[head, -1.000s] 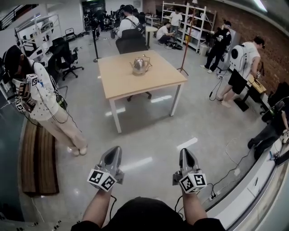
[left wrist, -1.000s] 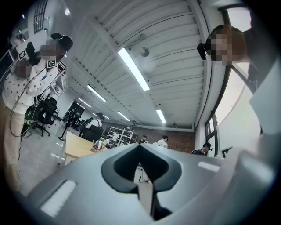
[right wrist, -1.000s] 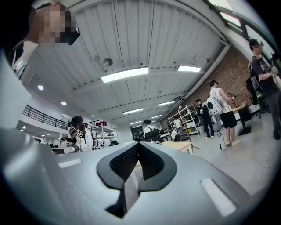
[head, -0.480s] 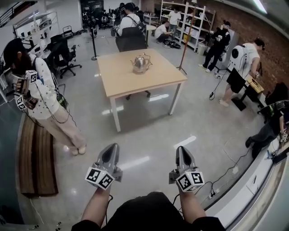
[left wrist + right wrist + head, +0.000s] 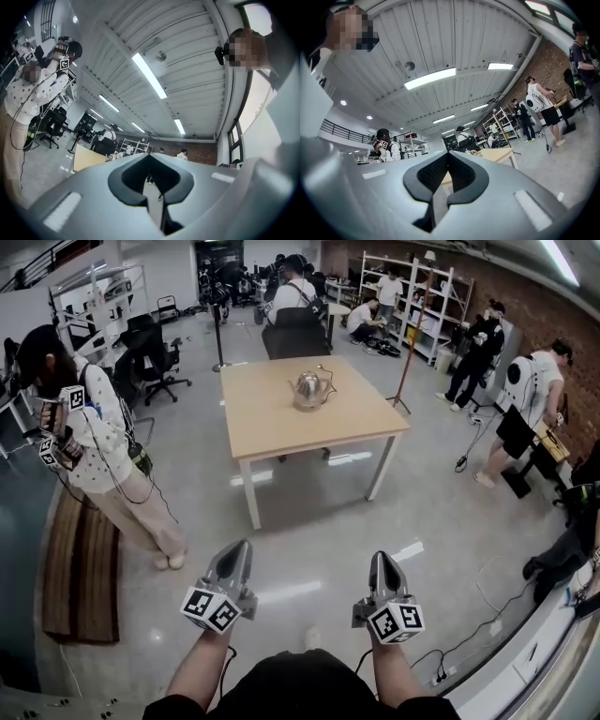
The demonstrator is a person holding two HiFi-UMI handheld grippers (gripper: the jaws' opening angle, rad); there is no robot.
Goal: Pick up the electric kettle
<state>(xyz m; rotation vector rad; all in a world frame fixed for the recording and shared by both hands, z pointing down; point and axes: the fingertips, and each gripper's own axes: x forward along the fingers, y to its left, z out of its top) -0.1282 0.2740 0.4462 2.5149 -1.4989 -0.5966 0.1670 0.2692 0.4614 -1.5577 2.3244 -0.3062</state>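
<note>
A shiny metal electric kettle [image 5: 310,388] with a curved handle stands upright near the far middle of a light wooden table [image 5: 272,423] in the head view. Both grippers are far from it, held over the floor near the bottom of that view. My left gripper [image 5: 235,550] is shut with nothing in it. My right gripper [image 5: 384,560] is shut and empty too. In the left gripper view the left gripper [image 5: 149,155] points slightly upward toward the table [image 5: 84,158]. In the right gripper view the right gripper [image 5: 448,154] aims at the table [image 5: 502,155].
A person [image 5: 89,451] holding grippers stands at the left beside a brown mat [image 5: 77,563]. Office chairs [image 5: 157,357] stand beyond the table, several people [image 5: 520,404] and shelving [image 5: 422,301] at the right. Cables [image 5: 473,592] lie on the shiny floor.
The table and kettle have shifted right and slightly lower in the head view, and look a little nearer. Both grippers stay shut and side by side.
</note>
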